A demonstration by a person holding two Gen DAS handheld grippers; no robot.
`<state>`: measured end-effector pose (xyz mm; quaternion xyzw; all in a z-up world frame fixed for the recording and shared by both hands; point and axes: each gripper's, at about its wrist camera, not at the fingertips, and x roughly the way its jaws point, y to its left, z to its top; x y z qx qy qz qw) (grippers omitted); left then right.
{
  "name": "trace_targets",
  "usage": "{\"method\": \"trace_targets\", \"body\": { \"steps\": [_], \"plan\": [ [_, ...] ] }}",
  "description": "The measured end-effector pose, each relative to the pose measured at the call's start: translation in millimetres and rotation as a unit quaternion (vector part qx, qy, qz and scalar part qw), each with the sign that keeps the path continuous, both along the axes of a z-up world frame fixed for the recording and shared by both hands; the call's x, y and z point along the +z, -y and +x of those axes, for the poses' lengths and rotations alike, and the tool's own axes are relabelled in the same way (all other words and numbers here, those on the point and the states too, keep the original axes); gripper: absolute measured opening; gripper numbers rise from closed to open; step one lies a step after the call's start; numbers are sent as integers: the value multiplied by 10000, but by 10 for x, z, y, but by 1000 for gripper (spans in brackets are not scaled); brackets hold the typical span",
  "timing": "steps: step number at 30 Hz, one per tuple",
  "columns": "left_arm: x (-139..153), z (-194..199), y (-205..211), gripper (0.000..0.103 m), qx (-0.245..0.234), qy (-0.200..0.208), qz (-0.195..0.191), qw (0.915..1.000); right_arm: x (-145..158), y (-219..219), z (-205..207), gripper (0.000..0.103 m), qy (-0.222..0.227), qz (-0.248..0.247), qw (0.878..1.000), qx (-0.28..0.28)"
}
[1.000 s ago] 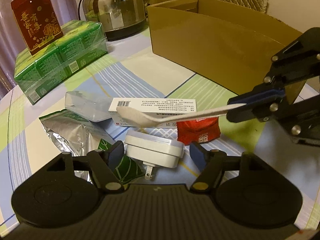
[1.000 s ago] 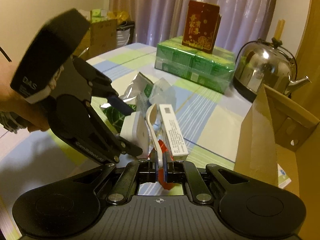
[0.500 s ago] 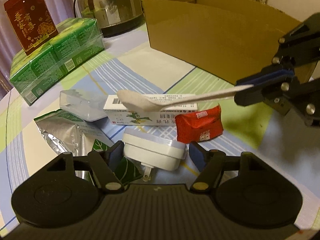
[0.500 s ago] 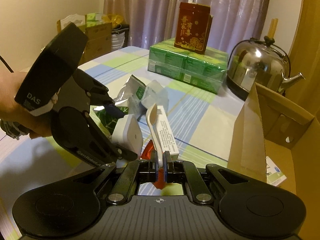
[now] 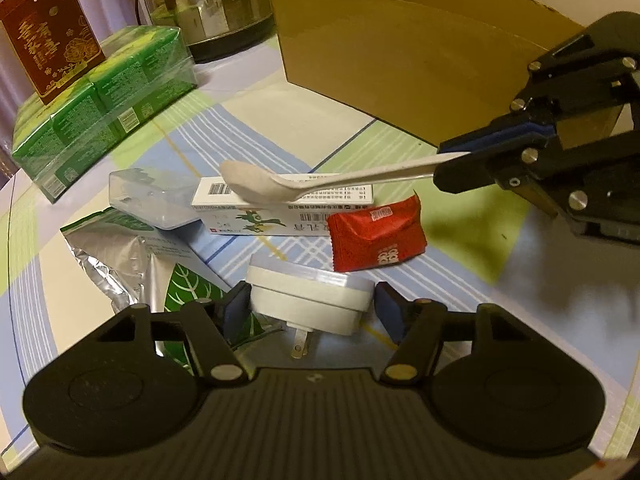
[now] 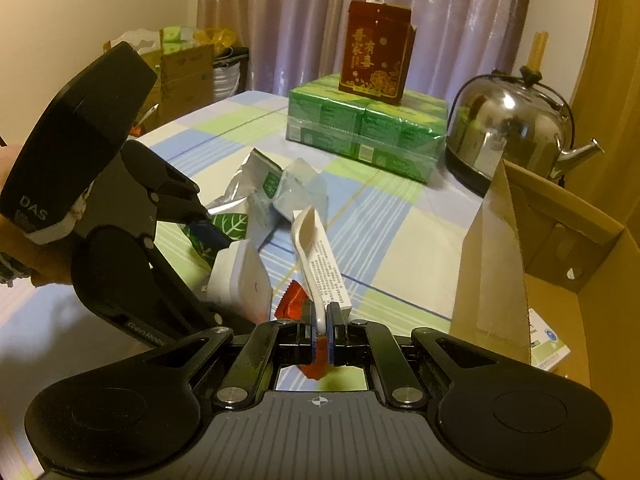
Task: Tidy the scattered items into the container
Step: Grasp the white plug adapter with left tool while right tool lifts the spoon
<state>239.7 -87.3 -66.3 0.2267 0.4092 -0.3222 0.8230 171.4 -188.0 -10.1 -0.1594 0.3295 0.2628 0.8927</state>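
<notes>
Above the table (image 5: 280, 92), right tool (image 6: 320, 330) pinches white spoon (image 5: 256, 184) by handle; left tool (image 5: 308, 312) spread around white charger (image 5: 308, 300), pads not visibly touching.

kettle (image 5: 212, 4) top cut off, spoon (image 6: 310, 240) handle end hidden inside right claw (image 6: 320, 334)

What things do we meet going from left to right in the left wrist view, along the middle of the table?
Foil bag → clear case → white box → red packet → right gripper holding the spoon.
</notes>
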Motion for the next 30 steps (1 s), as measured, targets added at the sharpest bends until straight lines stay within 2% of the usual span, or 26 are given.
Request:
{"method": "trace_targets", "body": {
  "steps": [9,14,19,30],
  "plan": [
    [-21,16,1,65,21,92,-26,10000,-10,-8,19,1,-25,-1,10000,-39],
    [-16,14,2,61,56,13,24,10000,-3,-12,25,1,-15,28,10000,-59],
    [106,-18,-11,61,213,85,102,9997,33,-31,36,1,22,103,9999,-54],
    [416,-128,-152,61,575,270,-154,9979,144,-13,-5,2,197,283,9993,-134]
  ]
}}
